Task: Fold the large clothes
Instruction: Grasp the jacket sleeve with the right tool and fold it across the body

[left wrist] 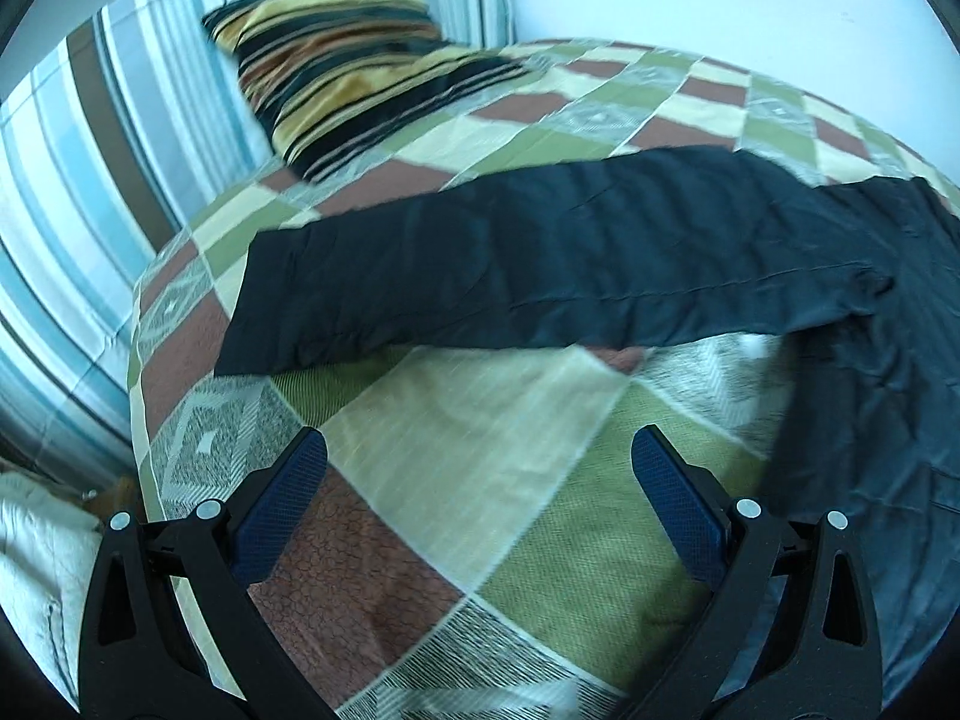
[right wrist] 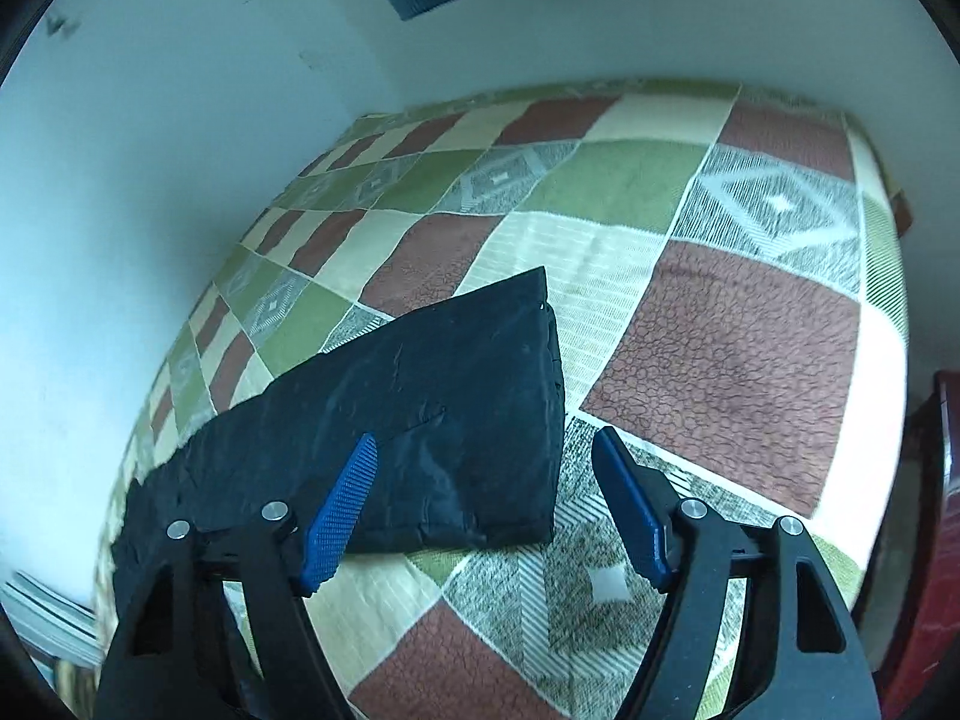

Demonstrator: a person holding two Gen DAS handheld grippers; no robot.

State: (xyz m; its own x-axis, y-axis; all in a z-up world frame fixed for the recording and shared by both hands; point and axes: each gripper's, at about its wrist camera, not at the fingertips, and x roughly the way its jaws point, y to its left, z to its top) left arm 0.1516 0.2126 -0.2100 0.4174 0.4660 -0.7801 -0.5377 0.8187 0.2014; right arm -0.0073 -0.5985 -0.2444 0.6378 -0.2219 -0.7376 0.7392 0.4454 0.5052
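The trousers lay flat on the quilt, one dark leg stretched long across the bed toward the pillow, the rest bunching off to the right edge of the left wrist view. Judging by this, the fold stood at an early or middle step: the cloth looked laid out and perhaps doubled lengthwise, but the long strip was not yet brought end to end. The left gripper hung above bare quilt, near the leg's long edge but apart from it, its jaws spread wide and holding nothing. The right gripper hovered low over the cloth's squared end, also spread; its left finger lay over the dark fabric and its right finger over the quilt just beside the end's edge, so the corner sat between them, though whether either pad touched the cloth could not be told. The next move probably called for each gripper to come down onto an edge, close on both layers together, and lift evenly, since thin slack fabric would likely sag or slip apart if pinched shallowly.
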